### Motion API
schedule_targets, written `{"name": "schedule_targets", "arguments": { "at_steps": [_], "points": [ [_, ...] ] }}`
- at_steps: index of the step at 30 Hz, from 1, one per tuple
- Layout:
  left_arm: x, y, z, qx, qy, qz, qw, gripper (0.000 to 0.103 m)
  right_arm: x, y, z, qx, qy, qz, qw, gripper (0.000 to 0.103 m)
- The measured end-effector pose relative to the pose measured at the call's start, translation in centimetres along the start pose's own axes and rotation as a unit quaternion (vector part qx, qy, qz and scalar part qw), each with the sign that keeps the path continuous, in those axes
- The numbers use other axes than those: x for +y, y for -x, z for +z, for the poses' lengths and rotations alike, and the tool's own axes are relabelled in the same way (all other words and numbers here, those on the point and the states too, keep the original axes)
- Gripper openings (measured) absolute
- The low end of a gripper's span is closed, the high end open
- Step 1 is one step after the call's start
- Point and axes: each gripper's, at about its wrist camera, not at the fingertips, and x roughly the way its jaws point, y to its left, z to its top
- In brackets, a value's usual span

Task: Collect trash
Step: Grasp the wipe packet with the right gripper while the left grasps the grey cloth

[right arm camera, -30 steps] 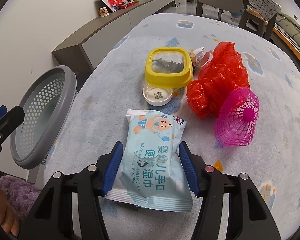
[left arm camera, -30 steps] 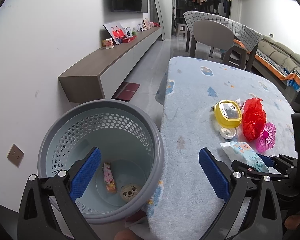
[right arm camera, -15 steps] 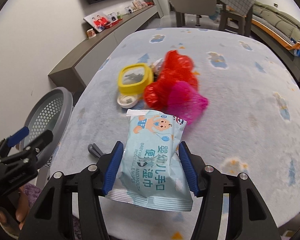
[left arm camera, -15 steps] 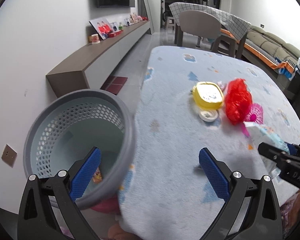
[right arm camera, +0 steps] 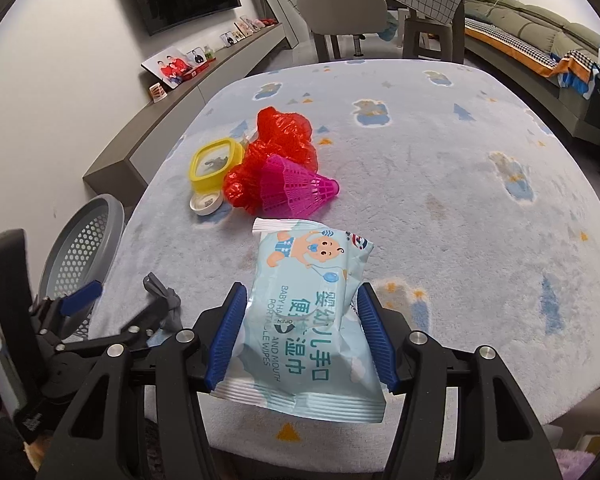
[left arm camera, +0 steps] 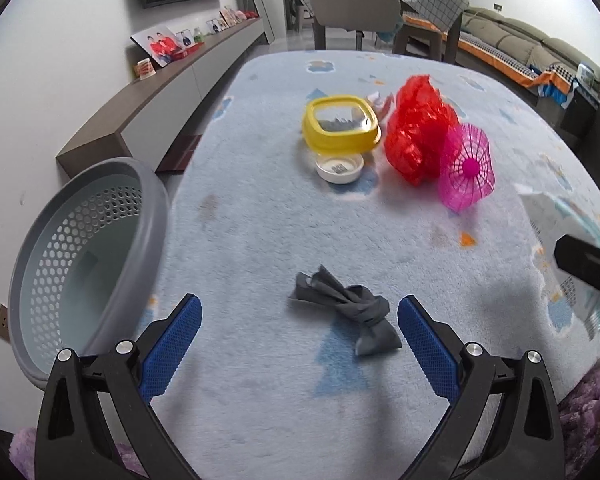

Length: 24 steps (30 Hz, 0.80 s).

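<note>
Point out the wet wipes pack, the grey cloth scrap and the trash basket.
wet wipes pack (right arm camera: pixel 304 320), right wrist view, middle of its printed face.
grey cloth scrap (left arm camera: pixel 348 306), left wrist view, its knotted middle.
trash basket (left arm camera: pixel 156 216), left wrist view, the grey rim.

Bare blue tablecloth lies open between the left gripper and the far clutter, broken only by a knotted grey rag between its jaws; beyond, yellow-lidded box, white cap, red bag and pink shuttlecock crowd together; the grey basket hugs the left edge
</note>
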Motion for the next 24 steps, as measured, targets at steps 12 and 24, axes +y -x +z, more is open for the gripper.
{"name": "schedule_targets", "arguments": {
  "at_steps": [12, 24],
  "points": [
    [-1.6, -1.3, -0.2, 0.015, -0.002, -0.025, 0.9996, 0.061, -0.6, 0.3, -0.1, -0.006, -0.009, 0.016, 1.0, 0.055],
    [-1.4, 0.3, -0.5, 0.0, -0.01, -0.049, 0.9987, 0.024, -0.4, 0.4, -0.1, -0.009, -0.009, 0.016, 1.0, 0.056]
  ]
}}
